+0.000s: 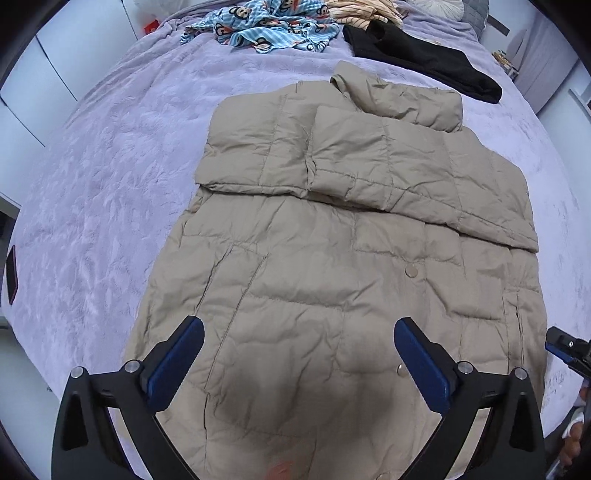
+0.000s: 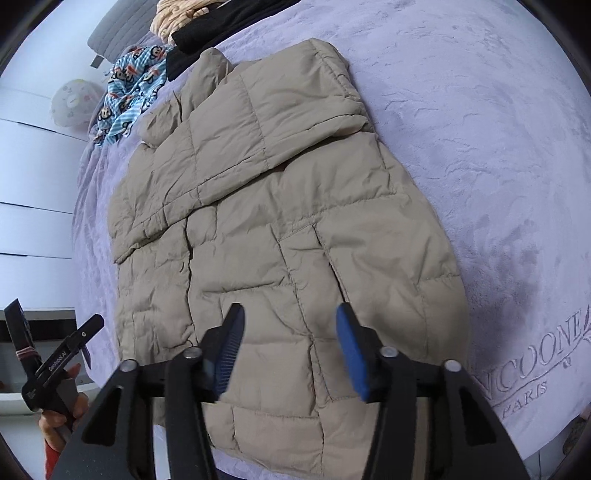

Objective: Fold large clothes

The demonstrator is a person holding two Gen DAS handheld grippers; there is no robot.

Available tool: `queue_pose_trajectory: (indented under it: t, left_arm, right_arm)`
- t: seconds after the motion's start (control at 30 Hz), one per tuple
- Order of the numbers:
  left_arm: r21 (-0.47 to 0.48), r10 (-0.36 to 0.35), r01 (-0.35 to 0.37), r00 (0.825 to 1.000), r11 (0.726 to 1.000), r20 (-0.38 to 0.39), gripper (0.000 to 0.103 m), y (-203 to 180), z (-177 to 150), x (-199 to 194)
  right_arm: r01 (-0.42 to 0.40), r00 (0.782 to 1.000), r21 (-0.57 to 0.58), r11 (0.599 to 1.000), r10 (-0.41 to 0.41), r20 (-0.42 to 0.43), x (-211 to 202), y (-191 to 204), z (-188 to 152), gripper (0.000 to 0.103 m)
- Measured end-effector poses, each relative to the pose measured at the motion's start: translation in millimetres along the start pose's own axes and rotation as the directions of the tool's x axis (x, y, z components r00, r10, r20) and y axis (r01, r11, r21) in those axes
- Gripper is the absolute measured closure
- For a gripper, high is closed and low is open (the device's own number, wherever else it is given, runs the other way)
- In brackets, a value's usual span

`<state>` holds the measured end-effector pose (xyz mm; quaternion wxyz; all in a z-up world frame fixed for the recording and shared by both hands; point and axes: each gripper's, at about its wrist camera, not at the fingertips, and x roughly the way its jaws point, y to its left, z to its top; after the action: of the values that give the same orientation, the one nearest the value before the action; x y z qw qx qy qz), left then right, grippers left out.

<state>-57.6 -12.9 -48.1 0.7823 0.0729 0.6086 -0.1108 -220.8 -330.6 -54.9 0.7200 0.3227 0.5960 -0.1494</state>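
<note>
- A beige puffer jacket [image 1: 332, 258] lies flat on the lilac bed cover [image 1: 110, 184], both sleeves folded across its chest.
- The left gripper [image 1: 299, 354] hovers above the jacket's hem, jaws wide apart, holding nothing.
- The right gripper [image 2: 290, 347] hangs over the hem too, jaws apart, empty.
- A black garment [image 1: 424, 62] and a blue monkey-print cloth [image 1: 266, 26] lie beyond the collar.

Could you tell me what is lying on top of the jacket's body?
Both sleeves are folded across the upper part of the beige jacket, the ends meeting near the middle. What is beneath them, and between the jacket and the purple blanket, is hidden.
</note>
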Motion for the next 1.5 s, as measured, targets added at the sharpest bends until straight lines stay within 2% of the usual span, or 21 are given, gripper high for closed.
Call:
queue_pose_trajectory:
  t: [0.13, 0.3, 0.37, 0.43, 0.5, 0.53, 0.57, 0.67, 0.73, 0.87, 1.0, 1.1, 1.2, 1.33, 1.4, 1.5]
  left_arm:
    - [0.007, -0.01, 0.01, 0.999, 1.0, -0.032, 0.0, 4, -16, -2]
    - [0.043, -0.011, 0.013, 0.998, 0.999, -0.061, 0.0, 17, -37, 0]
    - [0.054, -0.022, 0.027, 0.996, 0.998, -0.084, 0.0, 25, -47, 3]
    - [0.061, -0.025, 0.032, 0.994, 0.998, -0.106, 0.0, 36, -58, 5]
    - [0.057, -0.028, 0.035, 0.992, 0.998, -0.119, 0.0, 48, -68, 5]
    - [0.06, -0.026, 0.034, 0.992, 0.998, -0.122, 0.0, 55, -72, 6]
    - [0.063, -0.021, 0.029, 0.992, 0.998, -0.125, 0.0, 61, -75, 7]
    - [0.045, -0.01, 0.016, 0.991, 0.999, -0.136, 0.0, 84, -85, 10]
    - [0.037, -0.047, 0.053, 0.986, 0.998, -0.163, 0.0, 96, -90, 12]
    - [0.011, -0.14, 0.143, 0.977, 0.99, -0.161, 0.0, 120, -102, 6]
    - [-0.045, -0.262, 0.258, 0.948, 0.965, -0.178, 0.0, 142, -116, 3]
    - [-0.093, -0.342, 0.33, 0.917, 0.94, -0.205, 0.0, 156, -128, 6]
    - [-0.139, -0.421, 0.398, 0.876, 0.907, -0.237, 0.0, 164, -140, 12]
    - [-0.227, -0.472, 0.422, 0.84, 0.878, -0.266, 0.0, 168, -151, 30]
    - [-0.282, -0.506, 0.436, 0.822, 0.855, -0.263, 0.0, 168, -152, 40]
    - [-0.34, -0.541, 0.453, 0.807, 0.824, -0.237, 0.0, 163, -149, 53]
  right_arm:
    - [-0.004, 1.0, 0.01, 1.0, 0.004, 0.0, -4, 7, -12, 0.043]
    - [-0.033, 0.999, 0.043, 0.999, 0.034, -0.009, 1, 15, -33, 0.034]
    - [-0.072, 0.997, 0.053, 0.996, 0.073, -0.015, 5, 20, -45, 0.018]
    - [-0.112, 0.993, 0.085, 0.99, 0.113, -0.013, 8, 23, -59, 0.015]
    - [-0.116, 0.993, 0.113, 0.987, 0.118, -0.01, 10, 23, -72, 0.011]
    - [-0.106, 0.994, 0.126, 0.986, 0.108, -0.003, 11, 23, -80, 0.008]
    - [-0.096, 0.995, 0.137, 0.986, 0.097, 0.001, 12, 23, -86, 0.0]
    - [-0.095, 0.995, 0.194, 0.976, 0.096, 0.006, 17, 19, -110, 0.0]
    - [-0.099, 0.995, 0.238, 0.966, 0.101, 0.004, 20, 14, -124, 0.0]
    - [-0.111, 0.993, 0.321, 0.94, 0.118, -0.003, 18, 0, -147, 0.0]
    - [-0.111, 0.994, 0.386, 0.916, 0.107, 0.032, 8, -18, -165, 0.0]
    - [-0.121, 0.992, 0.471, 0.874, 0.119, 0.034, 7, -37, -178, 0.0]
    - [-0.147, 0.989, 0.541, 0.828, 0.138, 0.058, 6, -56, -187, 0.0]
    - [-0.172, 0.985, 0.618, 0.767, 0.154, 0.083, 10, -75, -196, 0.0]
    - [-0.181, 0.983, 0.637, 0.75, 0.159, 0.092, 12, -79, -198, 0.0]
    - [-0.191, 0.981, 0.658, 0.728, 0.163, 0.104, 15, -85, -198, 0.0]
